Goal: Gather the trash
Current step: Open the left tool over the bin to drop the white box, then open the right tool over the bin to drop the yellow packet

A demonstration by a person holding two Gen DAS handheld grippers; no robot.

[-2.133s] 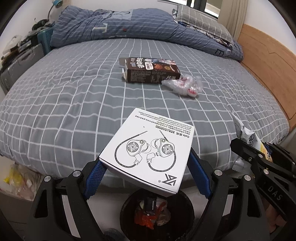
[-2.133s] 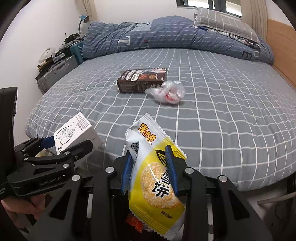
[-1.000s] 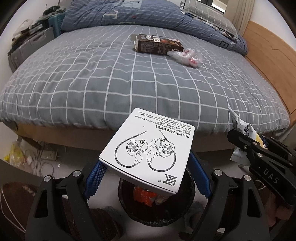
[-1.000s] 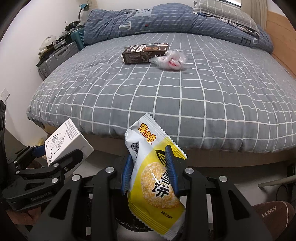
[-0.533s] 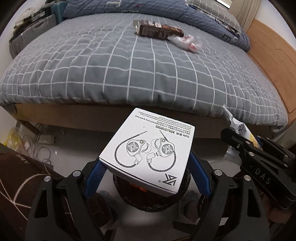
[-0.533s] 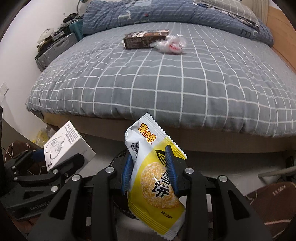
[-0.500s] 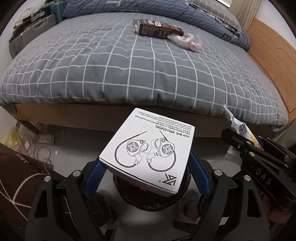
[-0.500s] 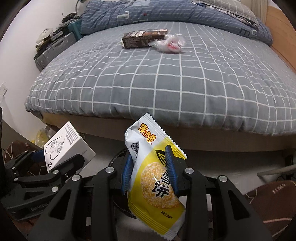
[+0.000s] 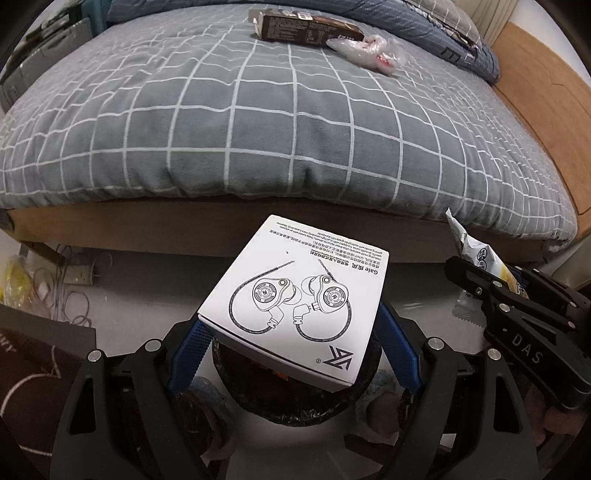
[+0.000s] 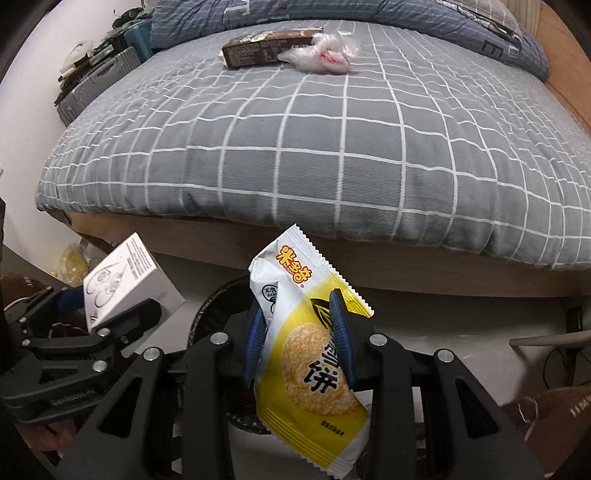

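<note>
a: so, in the left wrist view, what did the left gripper (image 9: pixel 291 336) have?

b: its blue pads were spread wide and pressed on the white earphone box (image 9: pixel 299 310), held tilted at centre. the black trash bin (image 9: pixel 295 402) sat right under the box, toward 6 o'clock. the right gripper (image 9: pixel 517 306) showed at 3 o'clock with a snack packet (image 9: pixel 476 258) poking out of it.

a: and on the bed (image 9: pixel 258 129)?

b: a dark carton (image 9: pixel 306 26) and a crumpled plastic bag (image 9: pixel 369 55) lay touching at 12 o'clock, well apart from both tools.

a: right wrist view?

b: the right gripper (image 10: pixel 299 336) was narrowly closed on the yellow-and-white snack packet (image 10: pixel 310 365), upright at centre, over the bin's rim (image 10: pixel 207 306). the left gripper (image 10: pixel 103 314) was at 9 o'clock clamping the box (image 10: pixel 125 280). the carton (image 10: pixel 266 46) and bag (image 10: pixel 321 53) sat at 12 o'clock on the checked cover (image 10: pixel 314 147).
</note>
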